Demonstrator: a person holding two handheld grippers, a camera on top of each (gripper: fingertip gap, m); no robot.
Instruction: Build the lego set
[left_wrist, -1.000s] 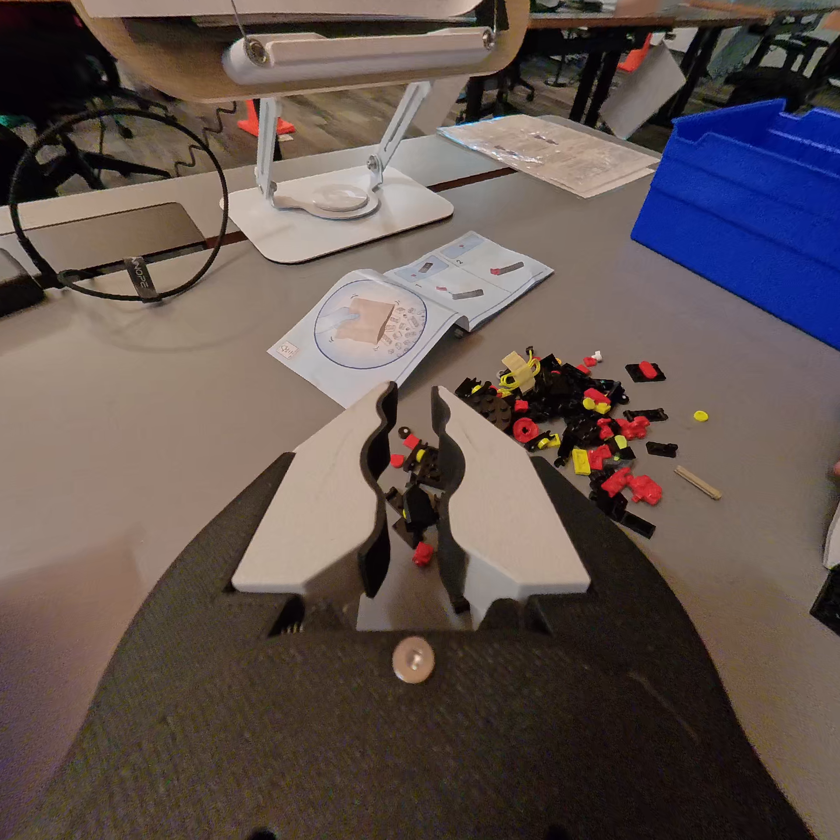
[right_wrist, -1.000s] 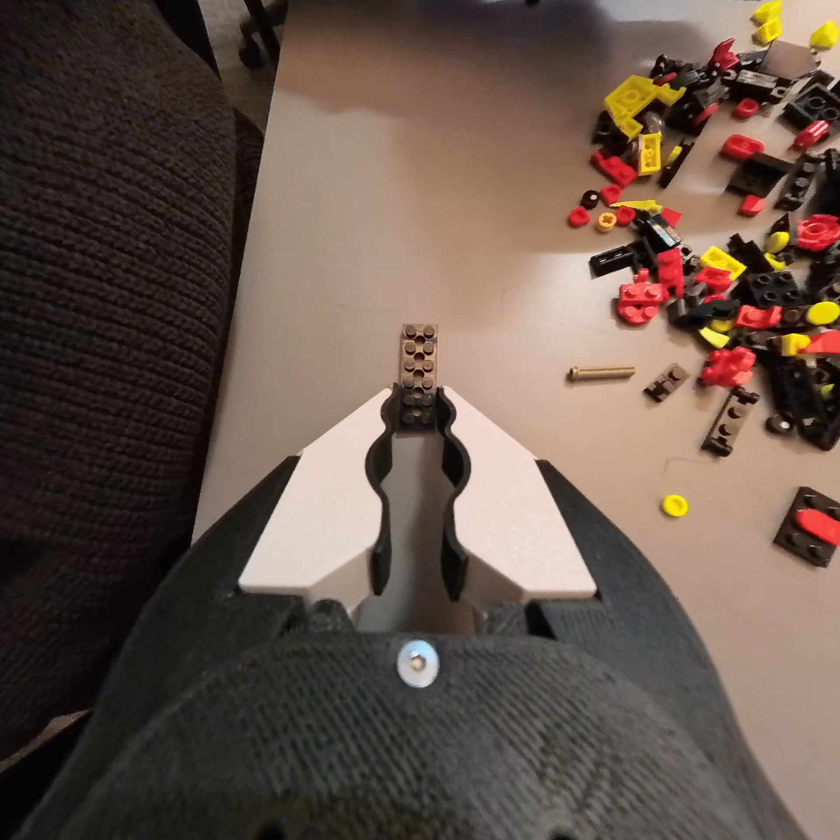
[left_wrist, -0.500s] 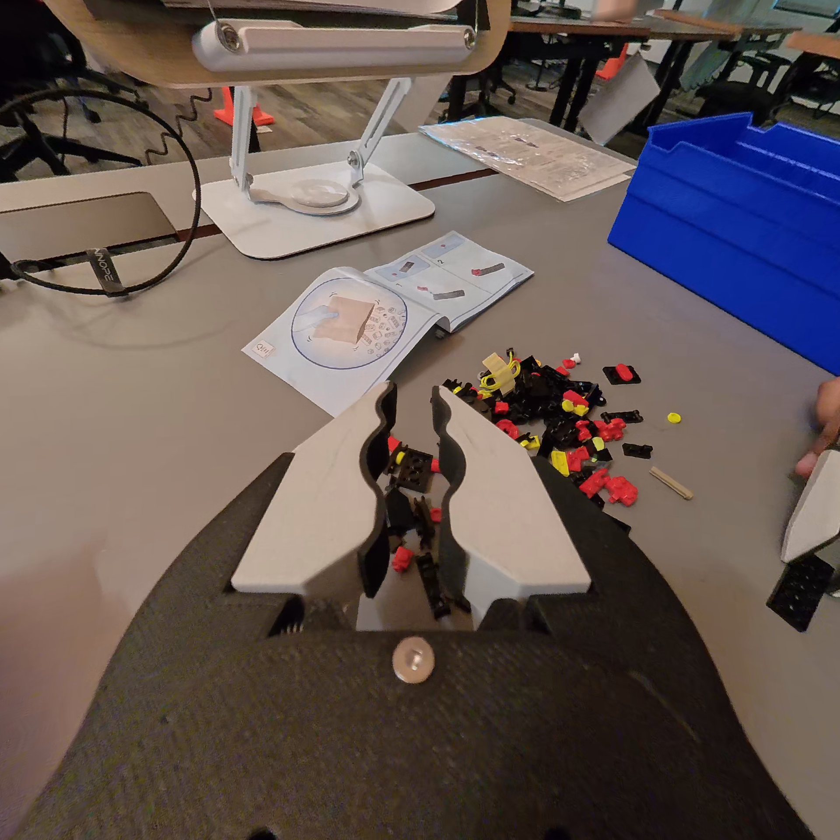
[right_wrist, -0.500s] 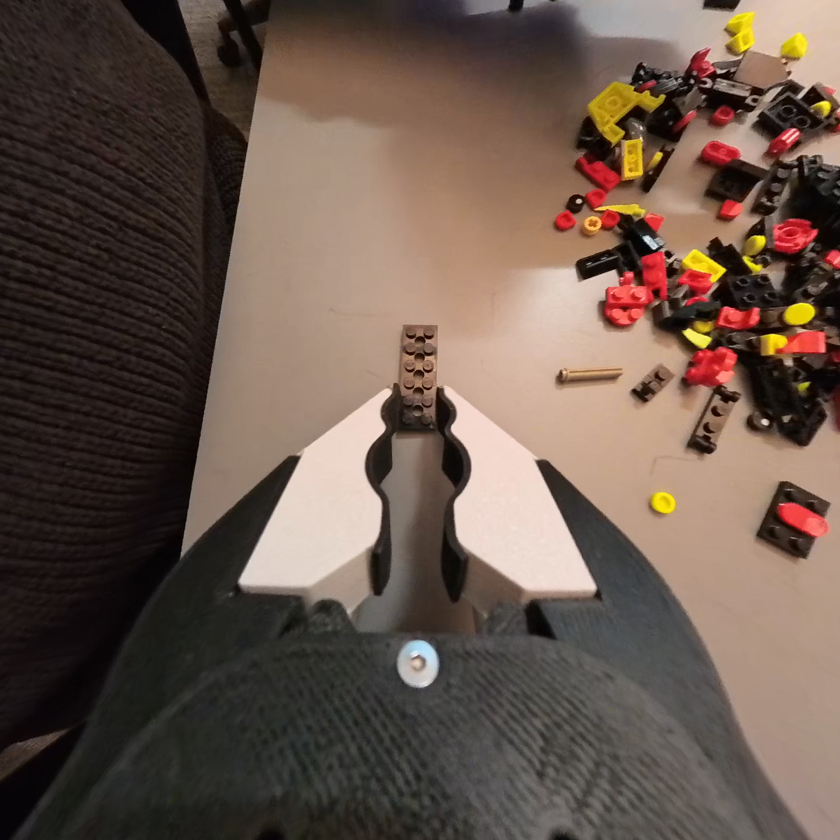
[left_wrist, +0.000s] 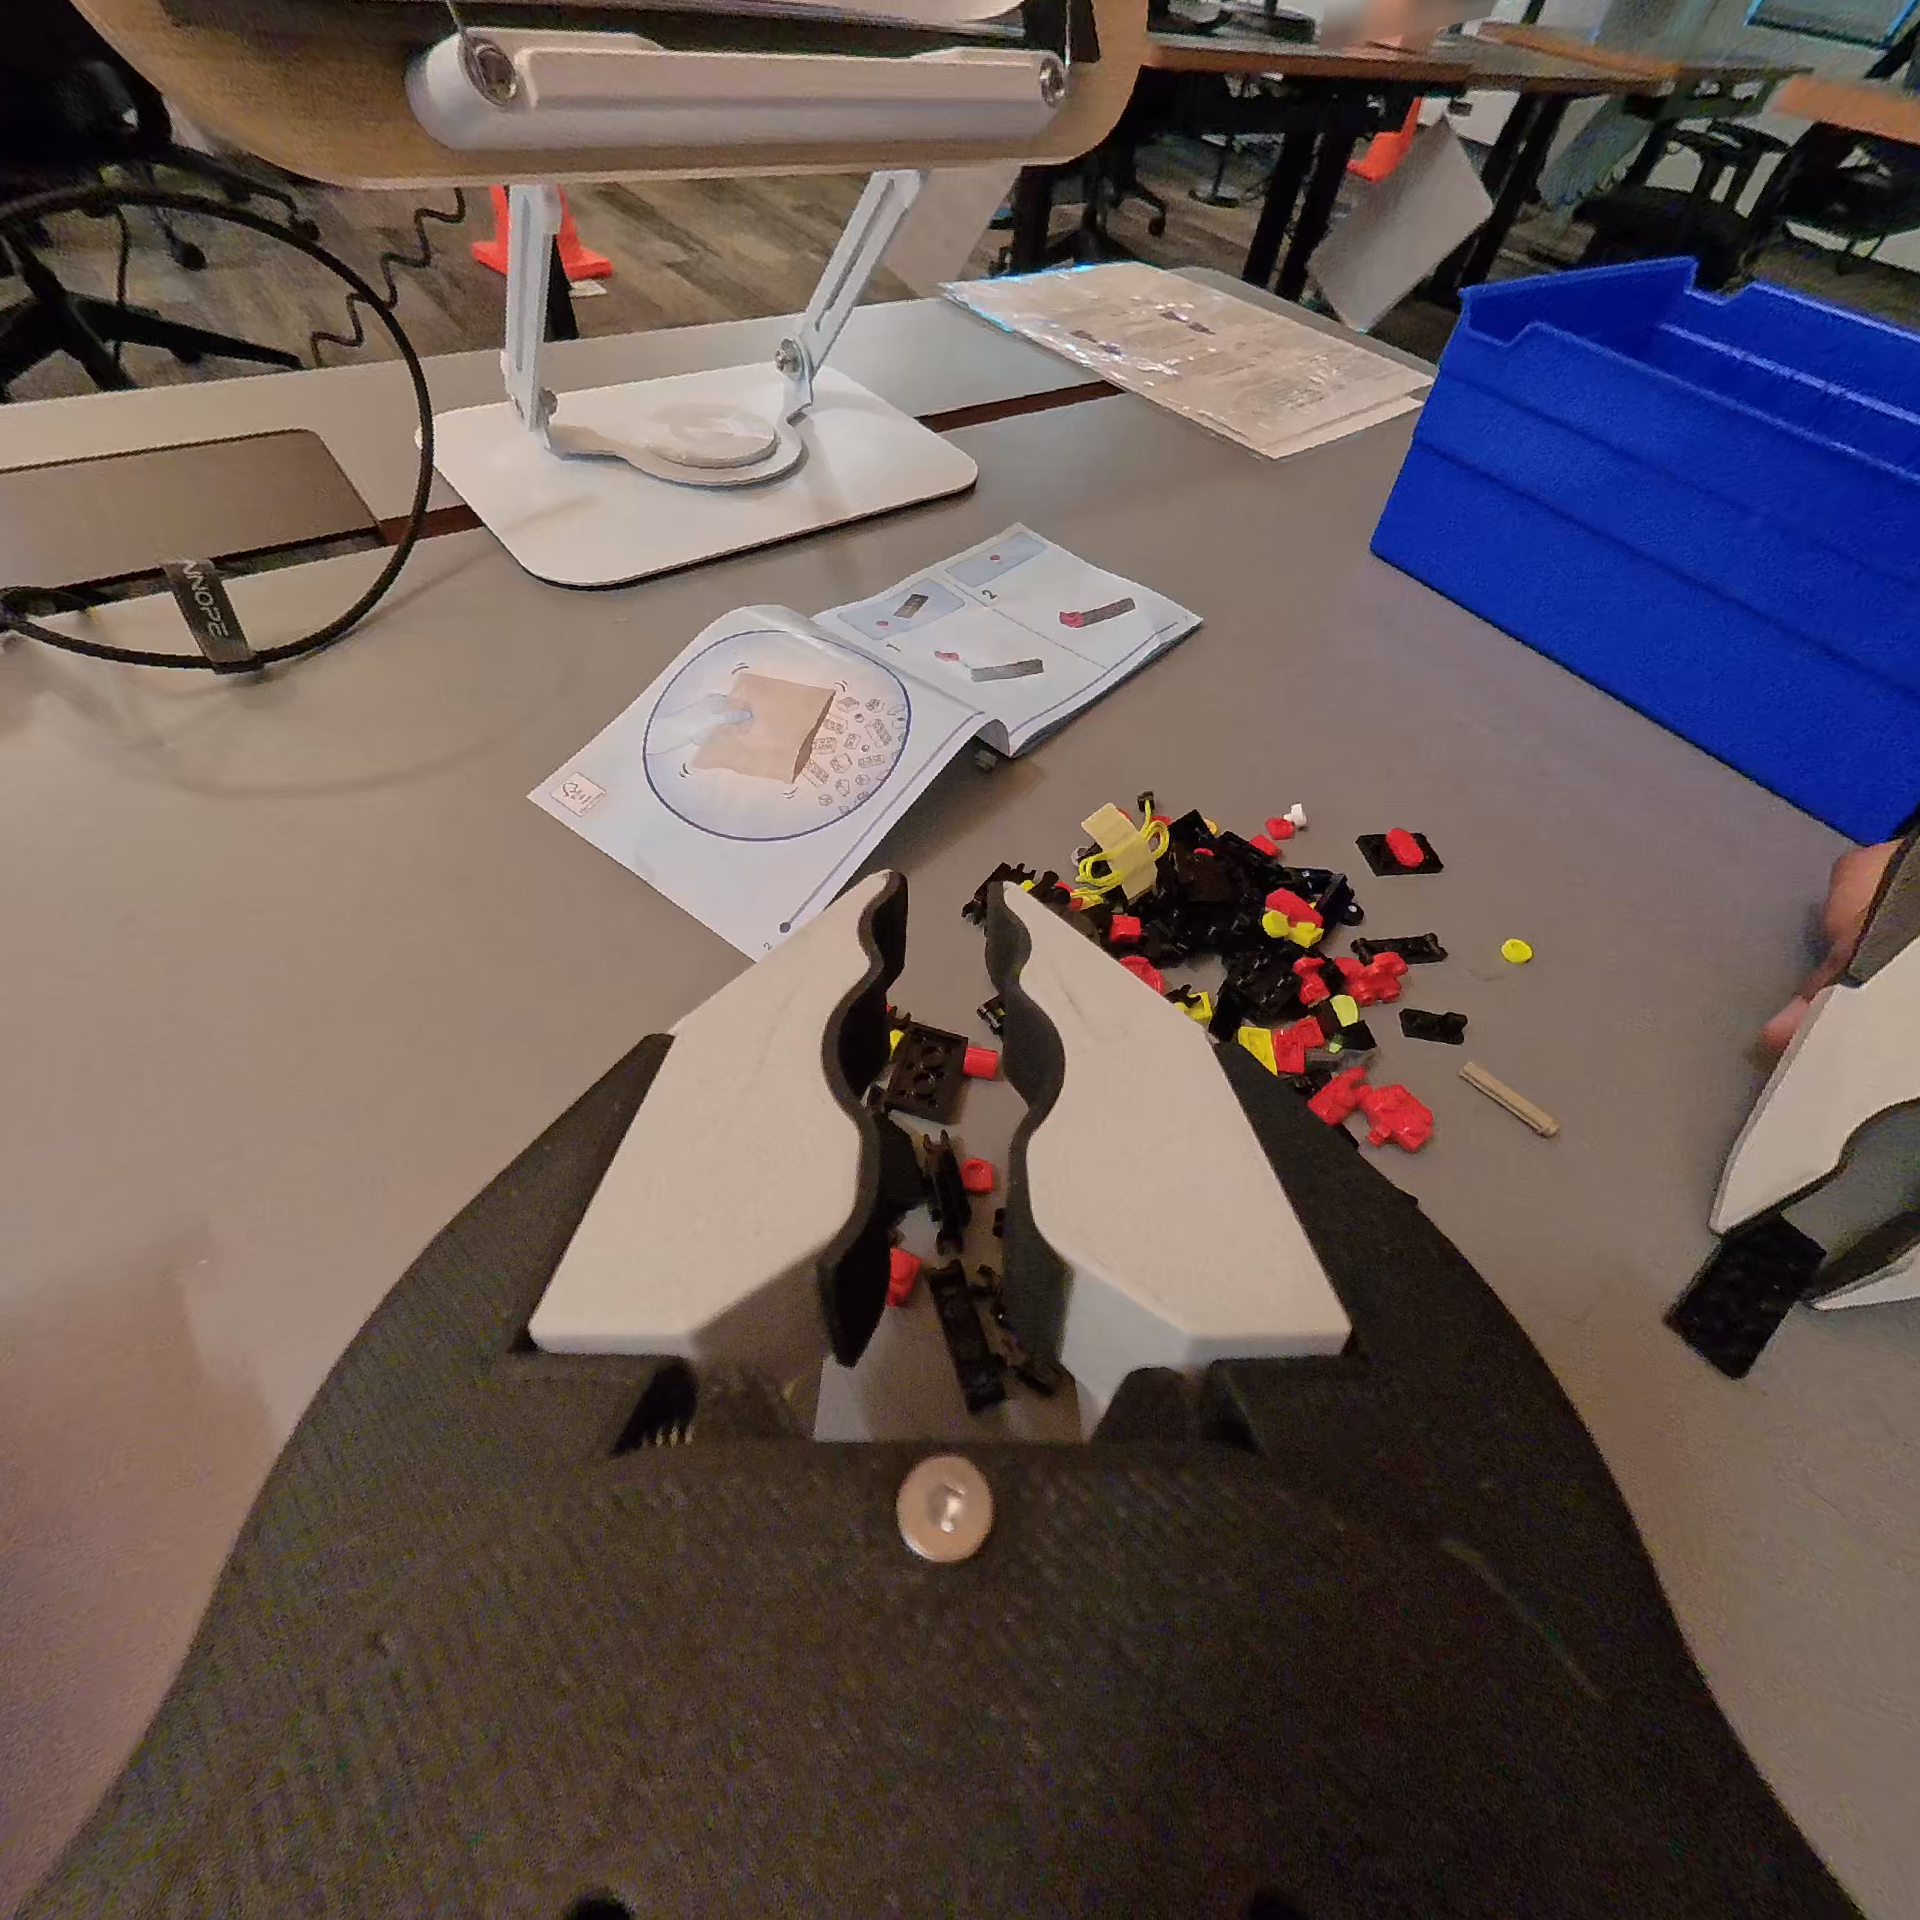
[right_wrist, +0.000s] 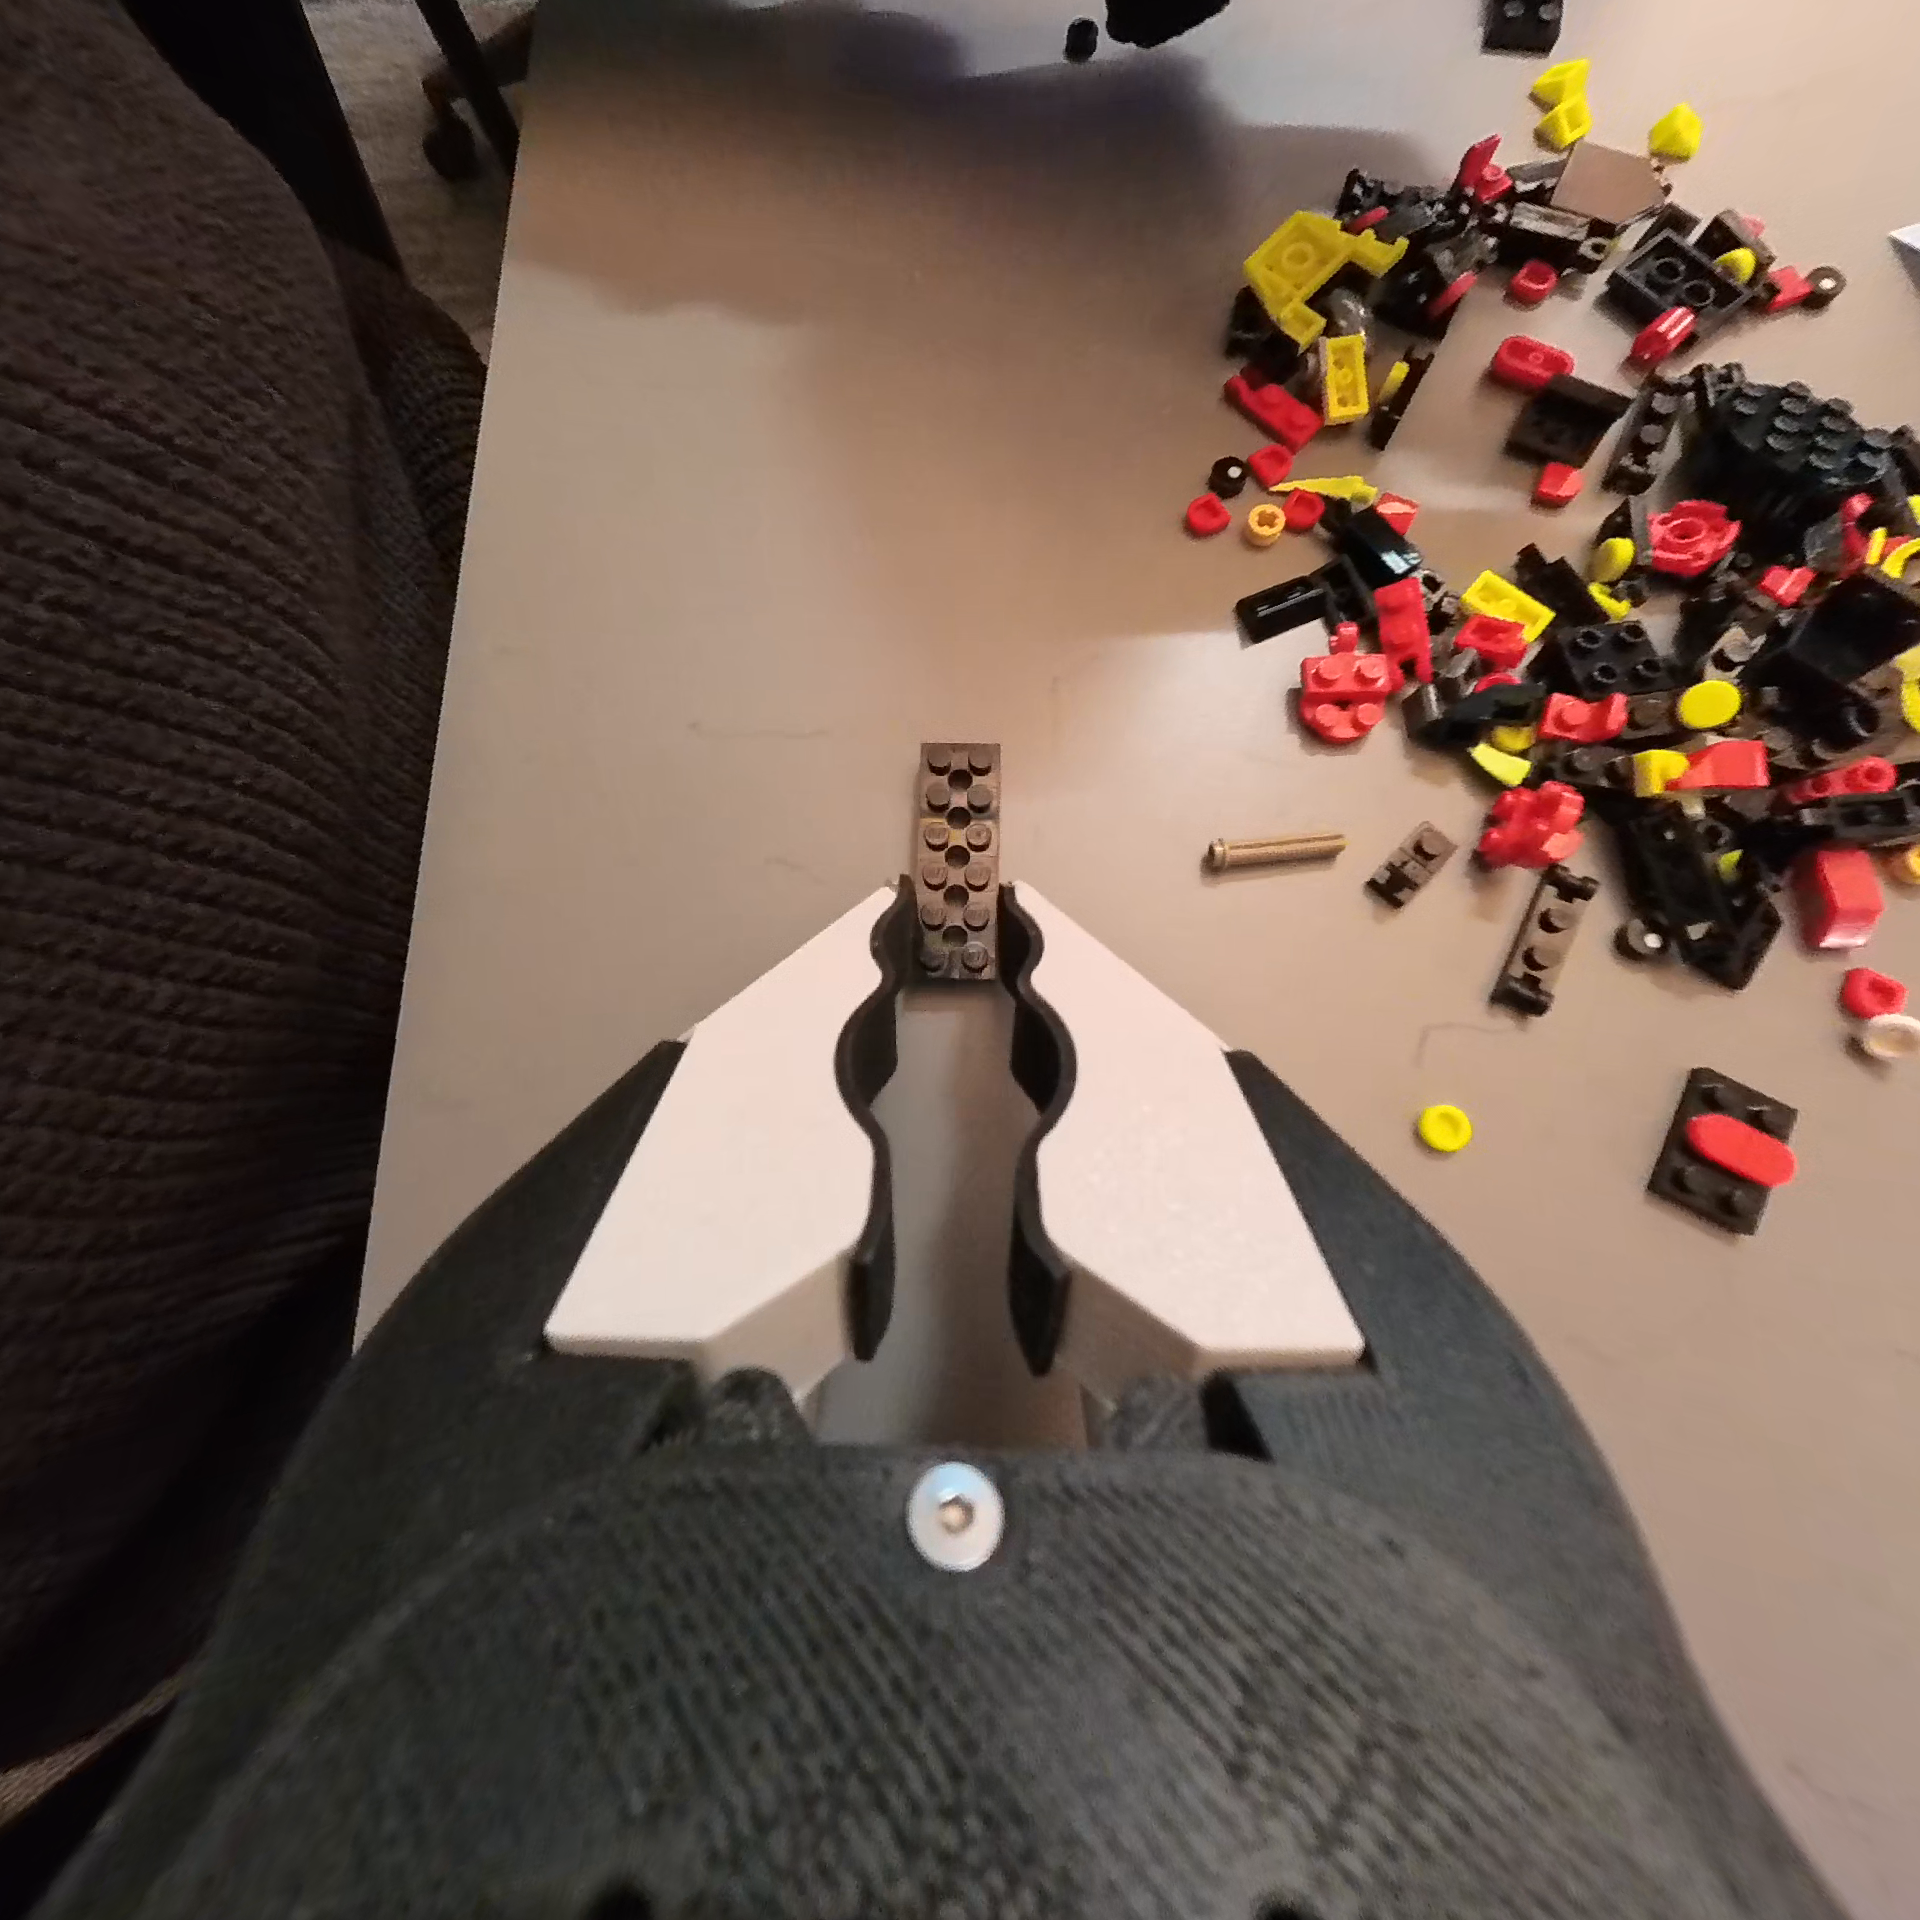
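A pile of small black, red and yellow lego pieces (left_wrist: 1236, 956) lies on the grey table (left_wrist: 312, 987); it also shows in the right wrist view (right_wrist: 1621, 582). My left gripper (left_wrist: 943, 904) is open and empty above the near left edge of the pile, with loose pieces seen between its jaws. My right gripper (right_wrist: 957, 904) is shut on a long black studded plate (right_wrist: 958, 857), held flat and pointing forward above bare table left of the pile. The right gripper with its plate (left_wrist: 1745, 1299) also shows at the right edge of the left wrist view.
An open instruction booklet (left_wrist: 831, 717) lies behind the pile. A white stand (left_wrist: 707, 457) and a black cable loop (left_wrist: 208, 623) are at the back left. A blue bin (left_wrist: 1683, 520) stands at the right. A tan pin (right_wrist: 1276, 850) and a yellow round tile (right_wrist: 1443, 1128) lie loose. A dark-clothed person (right_wrist: 187, 727) sits at the table edge. Left tips to right tips: about 20 cm. The tan pin (right_wrist: 1276, 850) lies around 5 cm away from my right fingertips. Seen from the left wrist view (left_wrist: 1508, 1099) as well.
My left gripper has moved forward over the pile's near edge. The right gripper with the black plate has come into the left view and shifted slightly toward the pile.
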